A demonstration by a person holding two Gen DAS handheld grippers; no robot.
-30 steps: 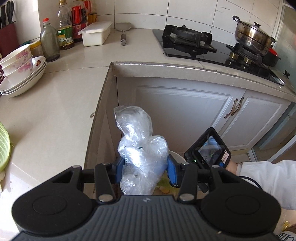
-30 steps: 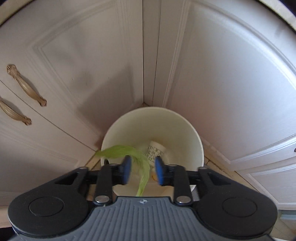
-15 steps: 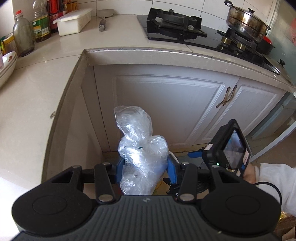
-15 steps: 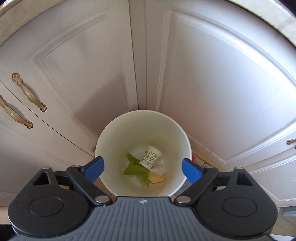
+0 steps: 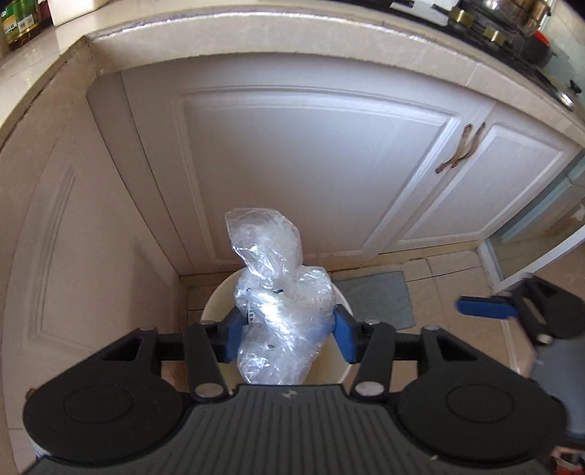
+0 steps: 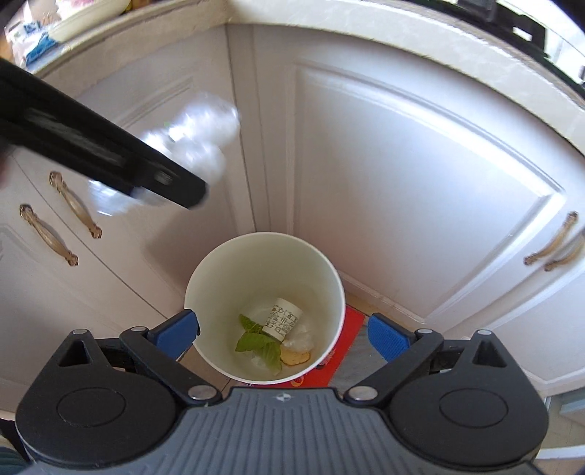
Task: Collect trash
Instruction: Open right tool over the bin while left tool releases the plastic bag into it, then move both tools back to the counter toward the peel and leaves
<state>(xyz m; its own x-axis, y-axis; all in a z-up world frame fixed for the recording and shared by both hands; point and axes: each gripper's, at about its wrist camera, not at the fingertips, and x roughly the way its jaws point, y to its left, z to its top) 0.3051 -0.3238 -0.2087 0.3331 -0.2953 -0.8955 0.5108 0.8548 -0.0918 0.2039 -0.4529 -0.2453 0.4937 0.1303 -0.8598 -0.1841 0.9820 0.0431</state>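
My left gripper [image 5: 289, 338] is shut on a crumpled clear plastic bag [image 5: 274, 292] and holds it above the white trash bin [image 5: 215, 303] on the floor in the cabinet corner. In the right wrist view the bin [image 6: 204, 285] holds a green leaf [image 6: 256, 341], a small white labelled container [image 6: 282, 320] and other scraps. My right gripper [image 6: 283, 330] is open and empty just above the bin's near rim. The left gripper with the bag [image 6: 197, 135] shows blurred at upper left. A blue finger [image 5: 482, 306] of the right gripper shows at the right of the left wrist view.
White cabinet doors [image 6: 402, 190] with brass handles [image 6: 73, 204] close in the corner on both sides. The counter edge [image 5: 292, 33] runs above, with a stove [image 5: 493, 25] at the right. A grey mat [image 5: 373, 299] and a red item [image 6: 347, 339] lie on the floor by the bin.
The right gripper opened and dropped the green leaf into the bin, then drew back. The left gripper carried the bag down off the counter to above the bin.
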